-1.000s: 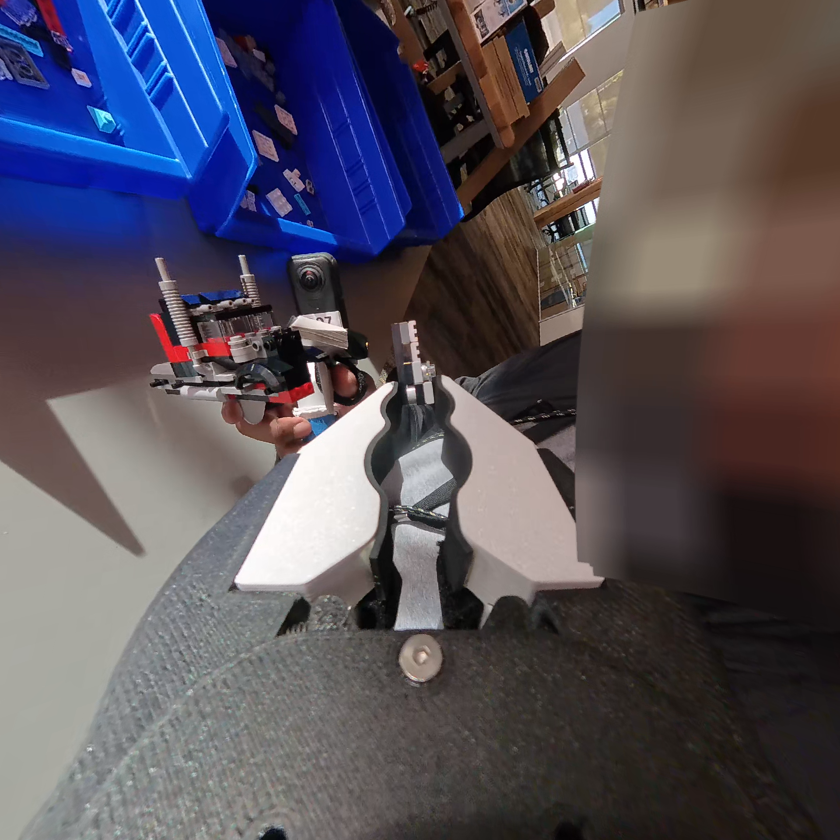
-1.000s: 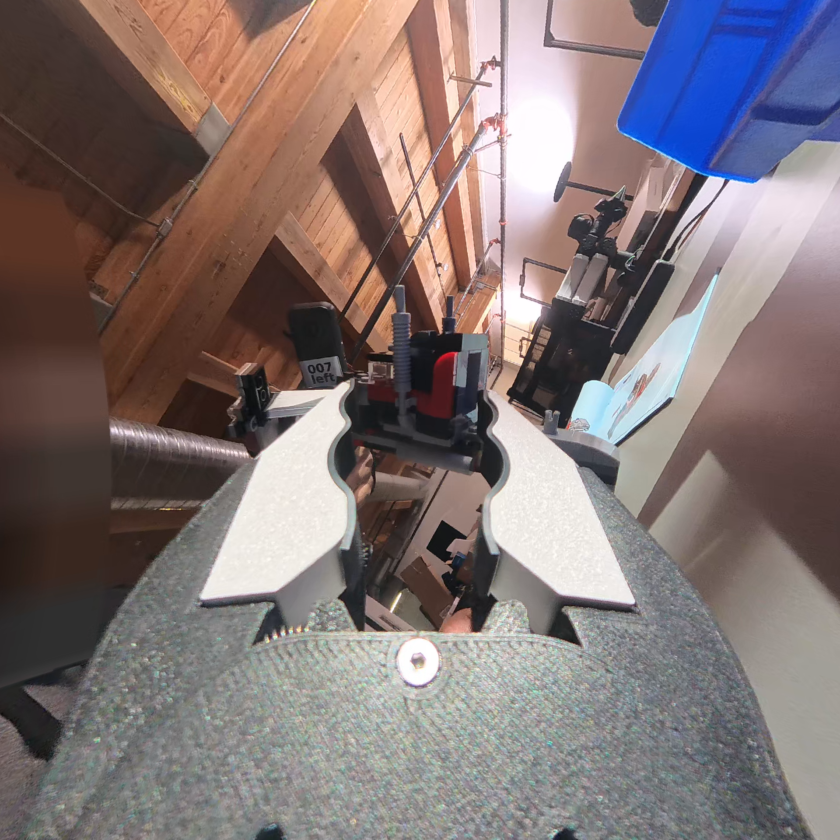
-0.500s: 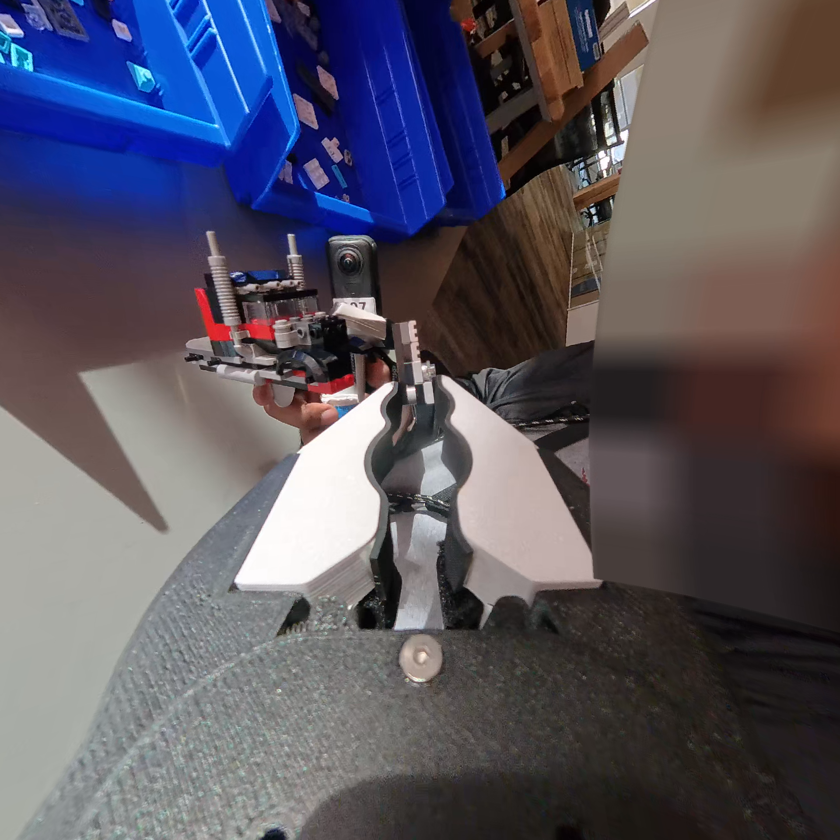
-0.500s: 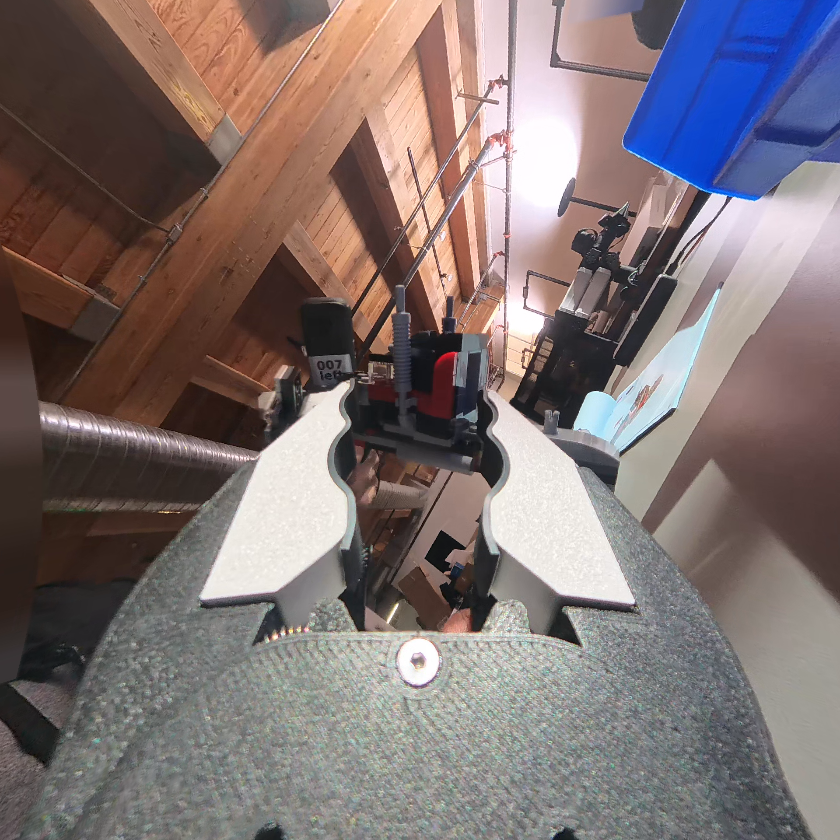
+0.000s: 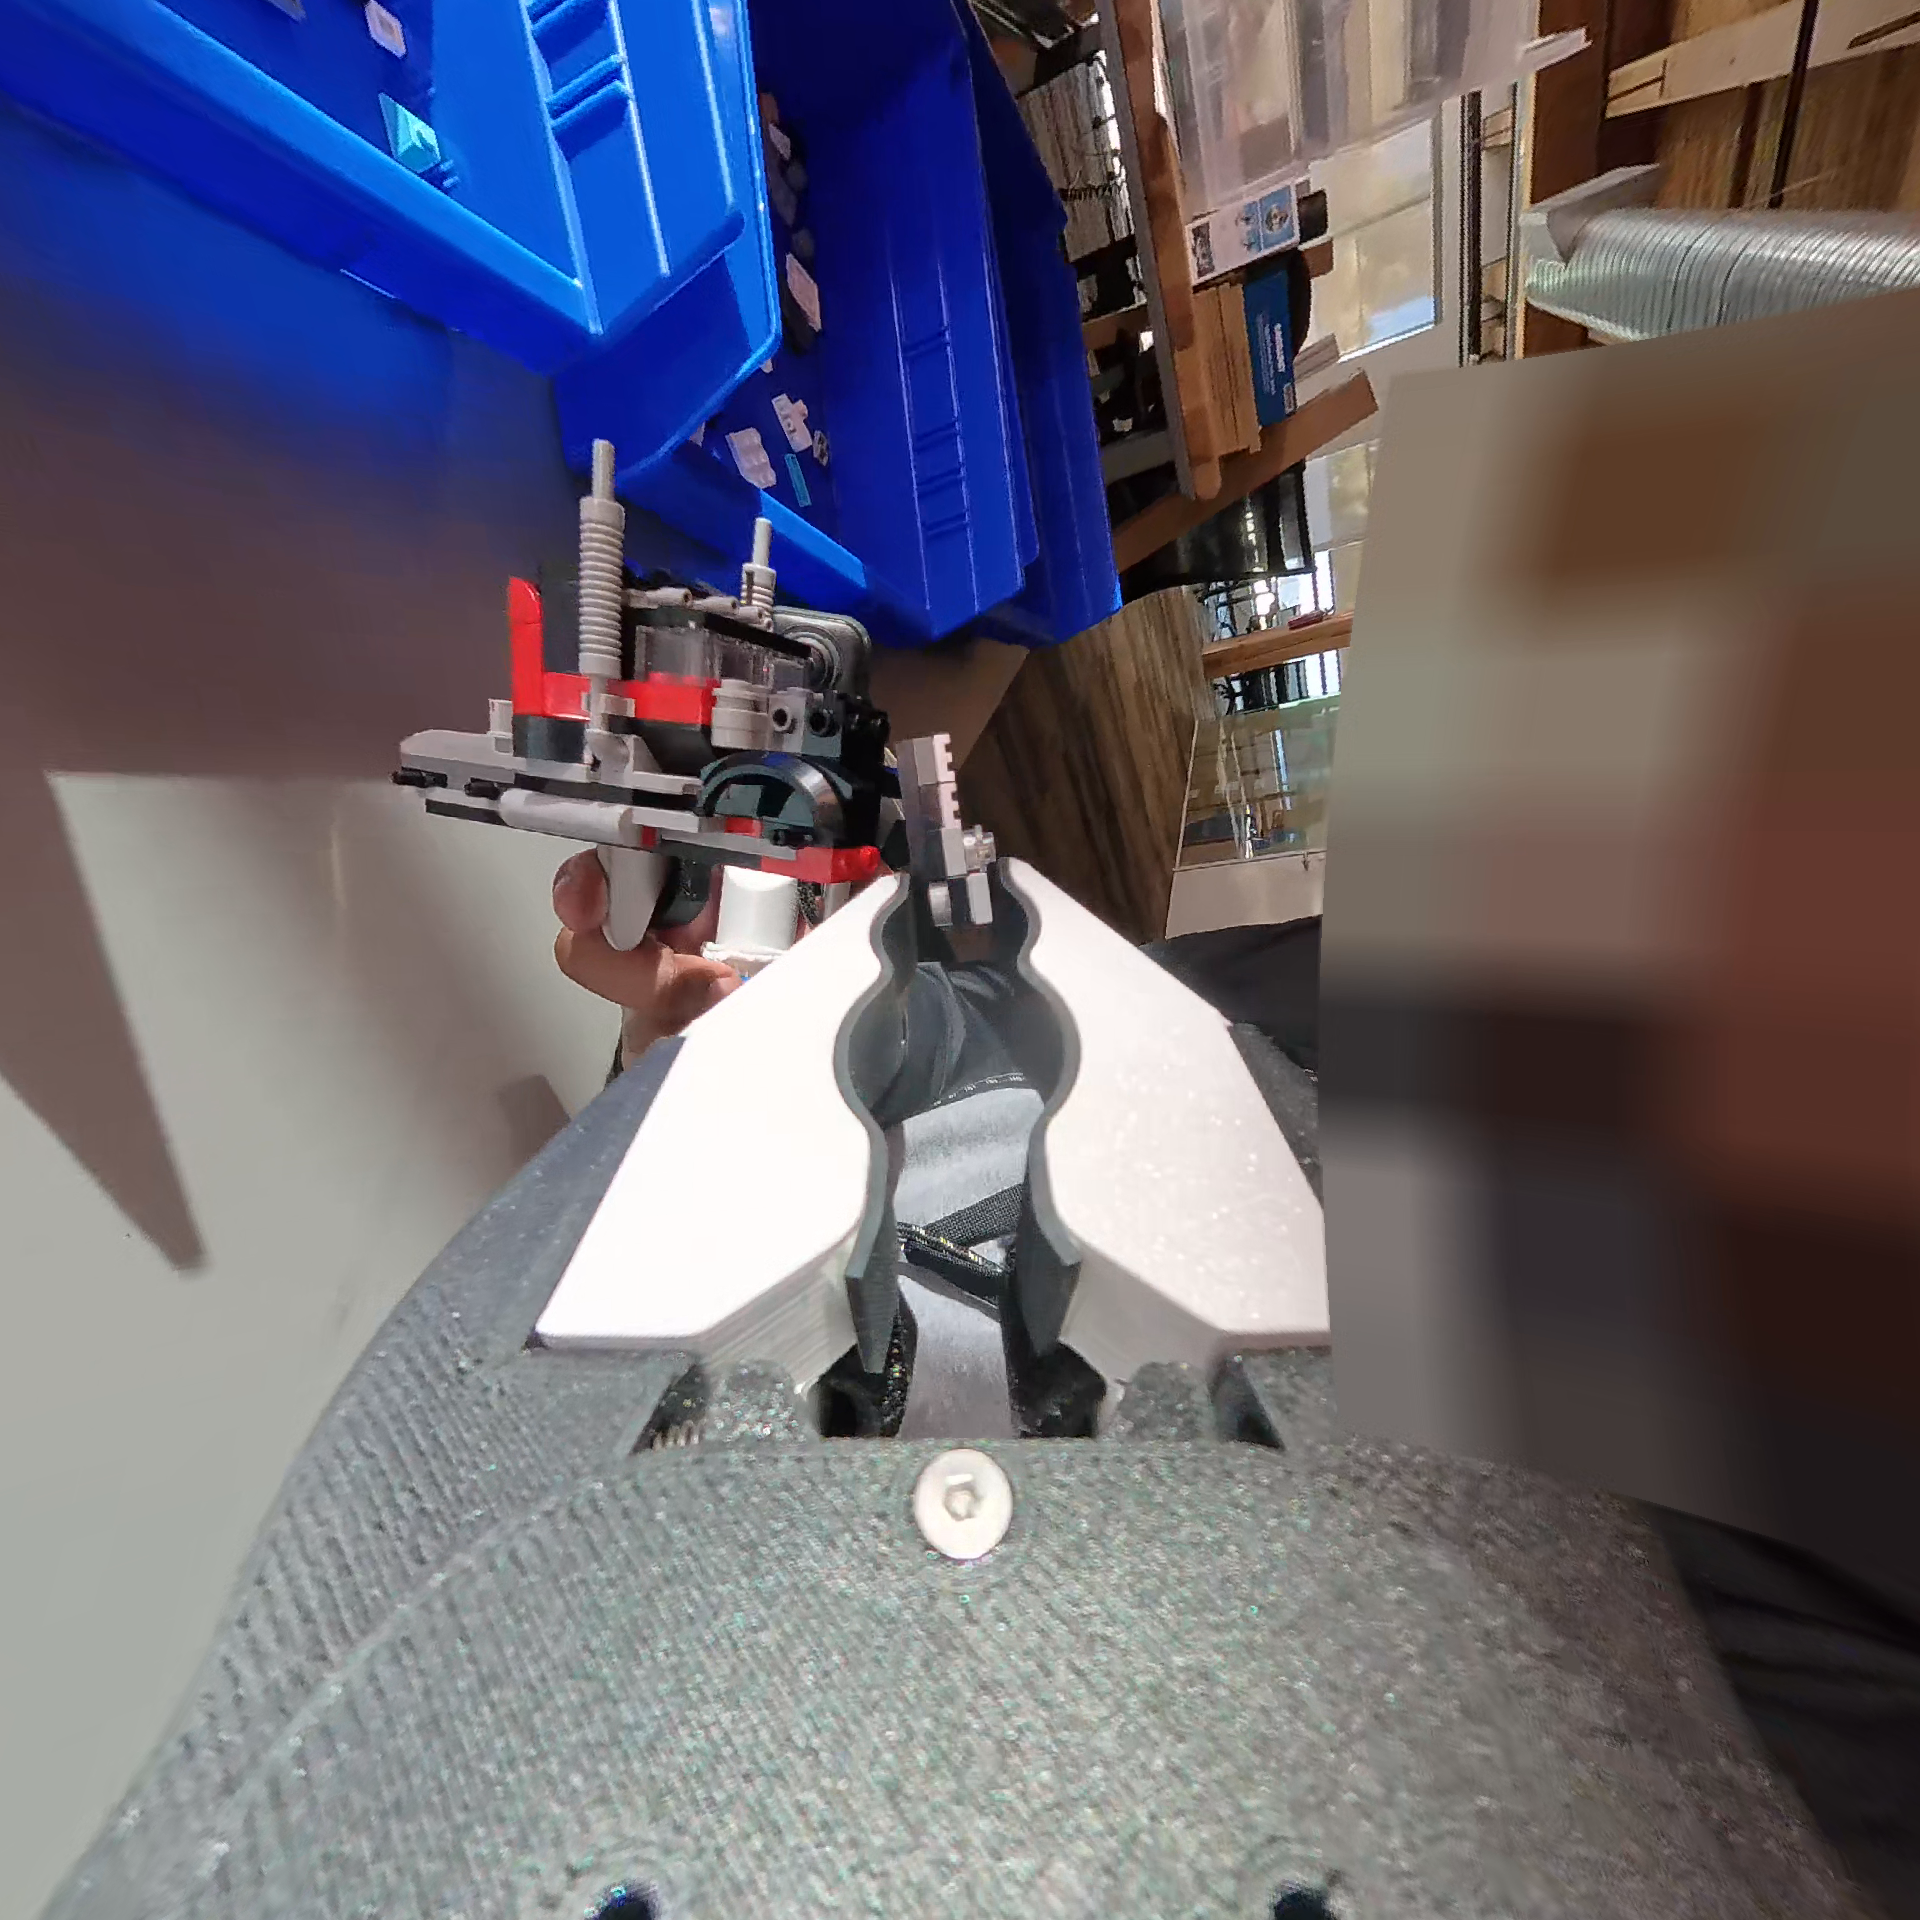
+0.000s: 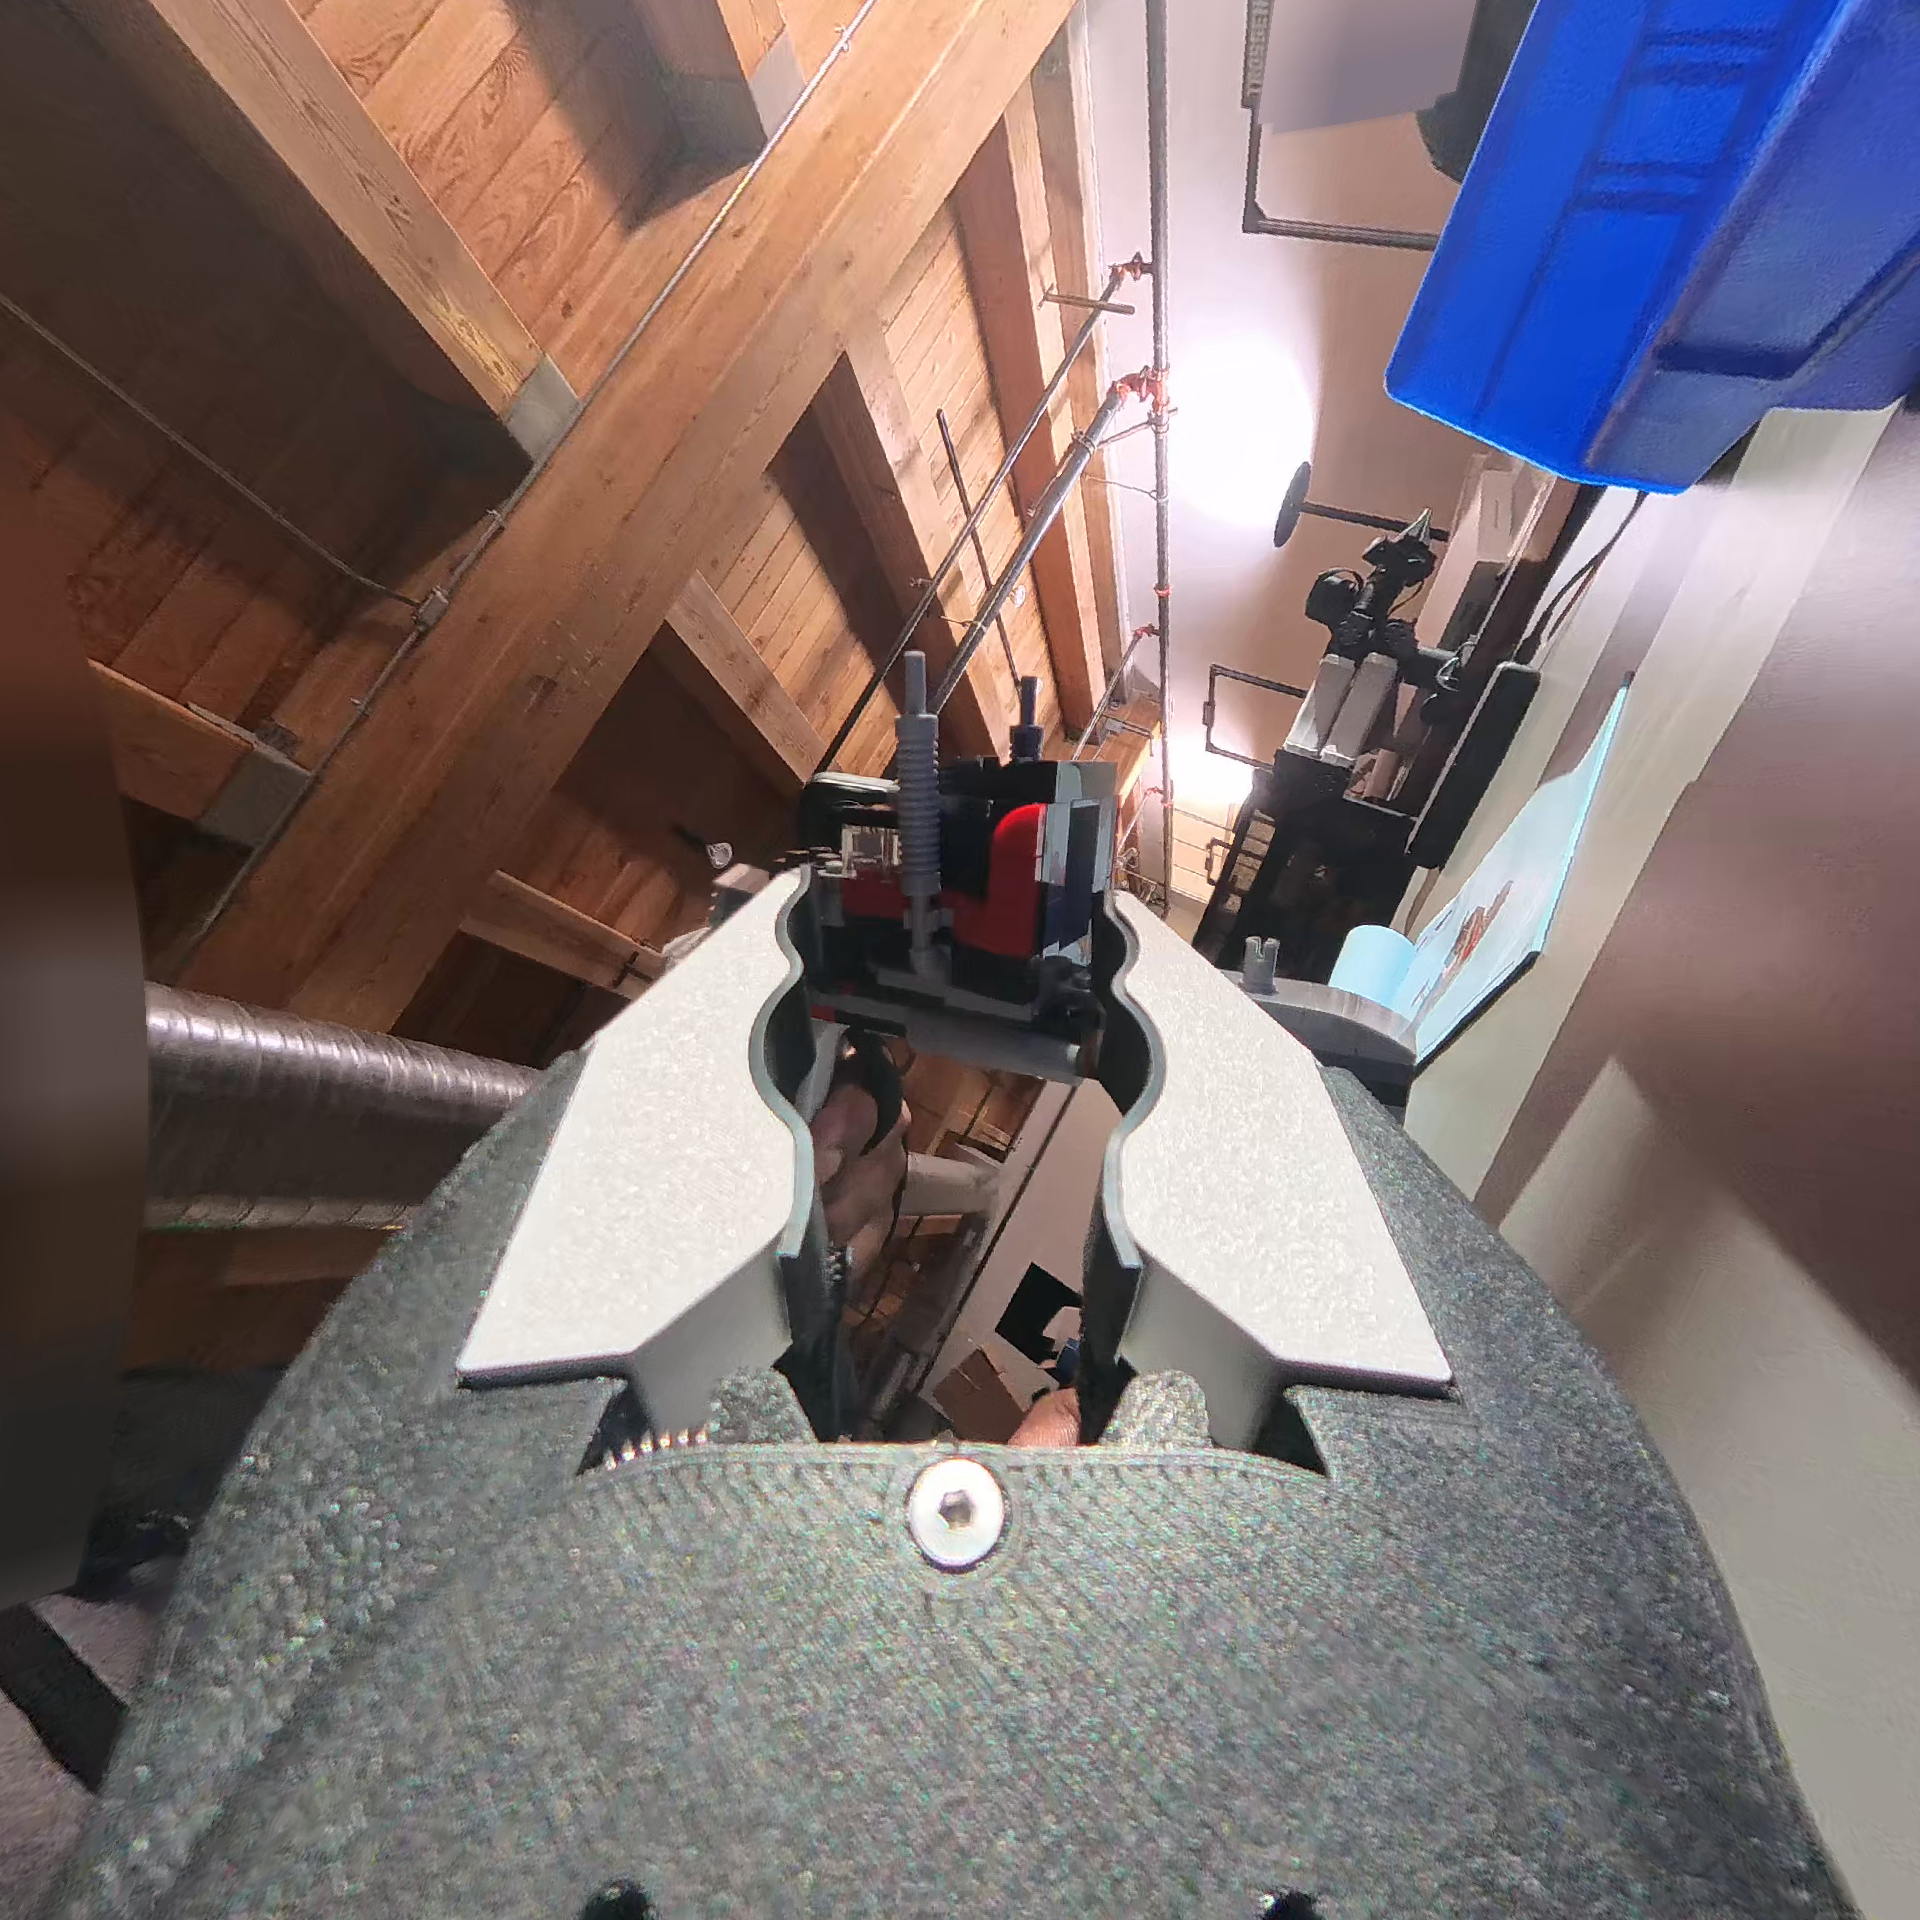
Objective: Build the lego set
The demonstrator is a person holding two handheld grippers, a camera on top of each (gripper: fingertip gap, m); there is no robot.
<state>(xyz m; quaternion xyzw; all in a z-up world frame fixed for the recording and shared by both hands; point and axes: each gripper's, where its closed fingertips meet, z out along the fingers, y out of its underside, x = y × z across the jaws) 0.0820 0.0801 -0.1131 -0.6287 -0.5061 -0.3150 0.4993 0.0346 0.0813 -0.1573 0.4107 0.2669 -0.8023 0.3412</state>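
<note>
The right hand-held gripper point(image 6: 951, 940) clamps the lego truck point(image 5: 665, 748) aloft; the left hand-held gripper point(image 5: 951, 894) pinches a small grey piece point(image 5: 940, 821) beside it — misaligned pressing could pop bricks loose.

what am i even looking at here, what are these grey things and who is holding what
These are two handheld grippers, one in each of a person's hands, each with a camera looking along its two pale fingers. In the left wrist view, the left gripper has its jaws shut on a small grey lego piece. Beside it floats the half-built lego truck, red, black and grey, with the person's fingers below it. Blue bins of loose parts sit on the table. The right wrist view looks up at a wooden ceiling: the right gripper clamps that same truck.
</note>
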